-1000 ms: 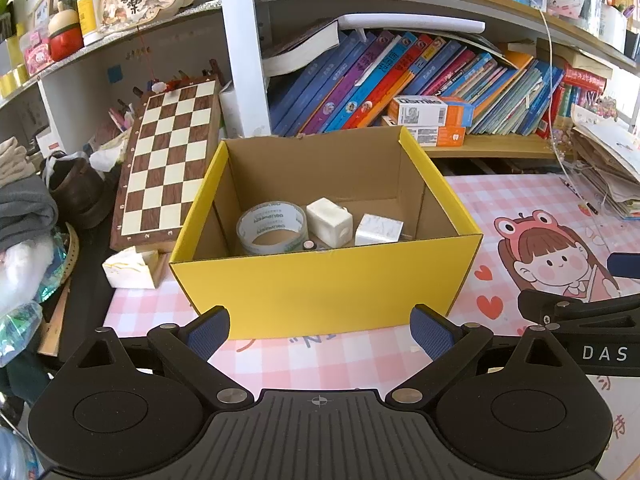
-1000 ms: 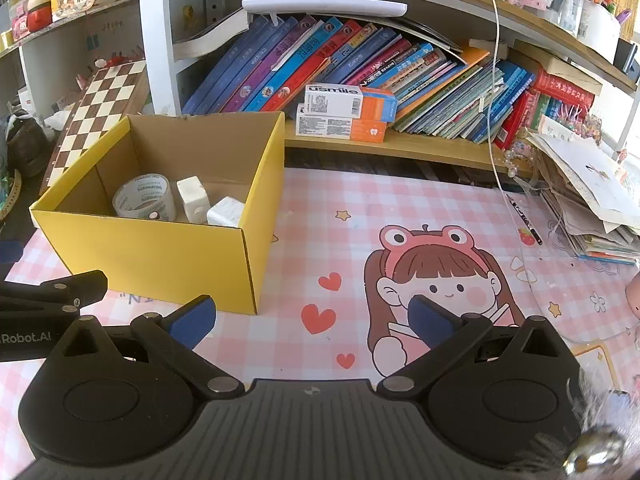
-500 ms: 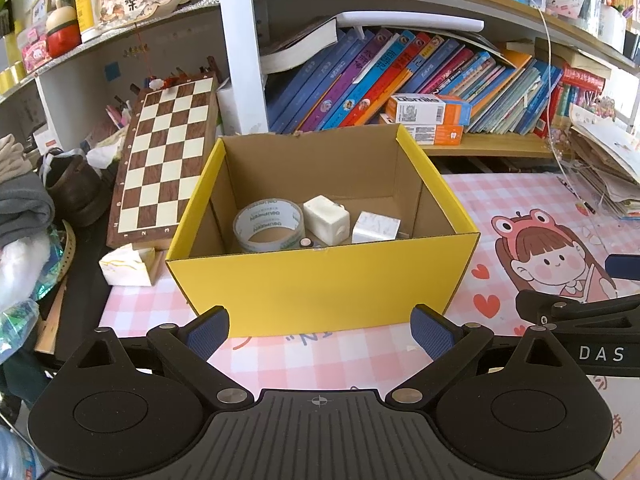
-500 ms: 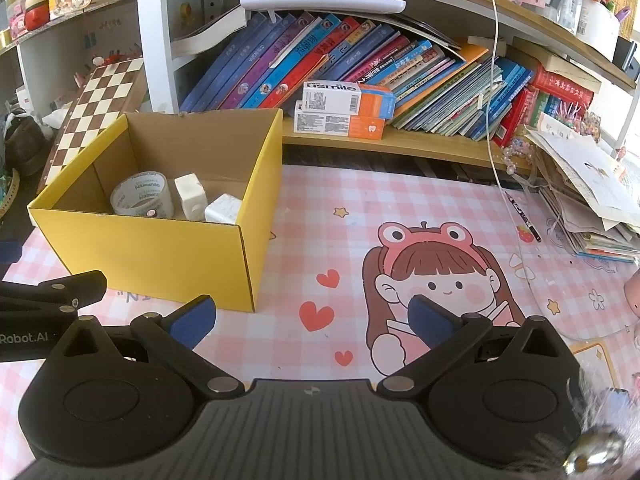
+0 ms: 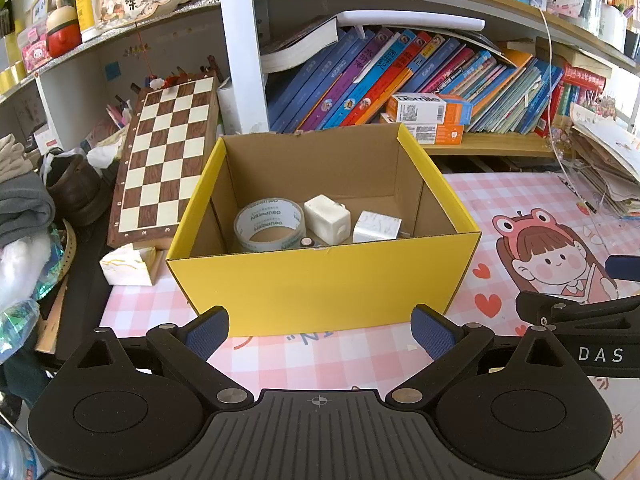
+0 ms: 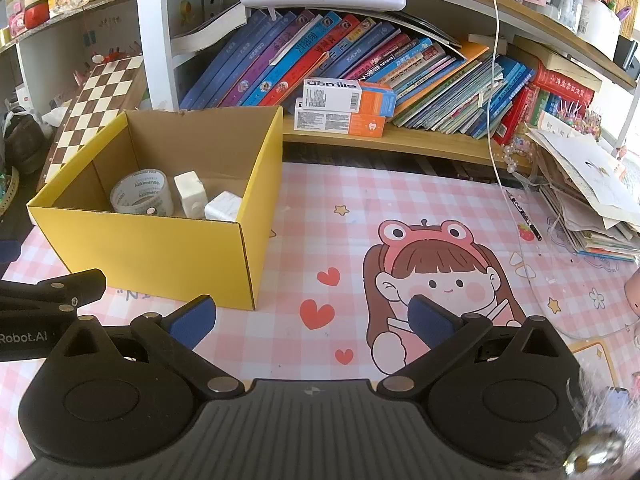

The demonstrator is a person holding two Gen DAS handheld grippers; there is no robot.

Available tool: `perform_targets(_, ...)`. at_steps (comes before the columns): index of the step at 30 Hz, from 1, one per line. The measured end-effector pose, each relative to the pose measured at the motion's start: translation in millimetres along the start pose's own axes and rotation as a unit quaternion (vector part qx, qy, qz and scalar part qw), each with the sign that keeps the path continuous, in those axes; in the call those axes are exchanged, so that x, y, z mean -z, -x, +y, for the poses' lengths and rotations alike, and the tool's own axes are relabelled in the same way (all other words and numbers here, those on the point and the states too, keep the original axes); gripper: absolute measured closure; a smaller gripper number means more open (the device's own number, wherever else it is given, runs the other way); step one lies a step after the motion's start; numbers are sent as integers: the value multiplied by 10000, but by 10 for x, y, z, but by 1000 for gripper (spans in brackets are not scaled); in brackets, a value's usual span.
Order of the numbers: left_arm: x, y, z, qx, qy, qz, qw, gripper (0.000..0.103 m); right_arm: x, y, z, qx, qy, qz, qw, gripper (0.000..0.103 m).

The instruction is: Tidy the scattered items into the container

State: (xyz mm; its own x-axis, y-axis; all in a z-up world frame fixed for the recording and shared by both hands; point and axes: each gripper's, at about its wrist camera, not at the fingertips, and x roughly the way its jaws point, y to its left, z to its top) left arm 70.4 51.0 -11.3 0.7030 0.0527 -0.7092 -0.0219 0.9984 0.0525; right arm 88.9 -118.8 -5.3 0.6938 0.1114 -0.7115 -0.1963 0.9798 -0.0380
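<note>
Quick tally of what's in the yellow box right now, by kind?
Tape roll: 1
White blocks: 2
Small round item, mostly hidden behind the box wall: 1
Total: 4 visible

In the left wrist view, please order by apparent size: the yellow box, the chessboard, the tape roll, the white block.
1. yellow box
2. chessboard
3. tape roll
4. white block

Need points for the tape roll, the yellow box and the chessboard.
tape roll (image 5: 269,216), left wrist view, on its printed outer band.
yellow box (image 5: 320,284), left wrist view, on its near outer wall.
chessboard (image 5: 166,160), left wrist view, on the middle squares.
</note>
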Motion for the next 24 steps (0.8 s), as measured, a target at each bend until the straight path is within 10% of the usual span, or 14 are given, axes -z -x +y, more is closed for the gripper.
perform_targets(24,2,-1,14,-3,-30,12,10000,4,10,-1,31,0,-26,30,10000,0)
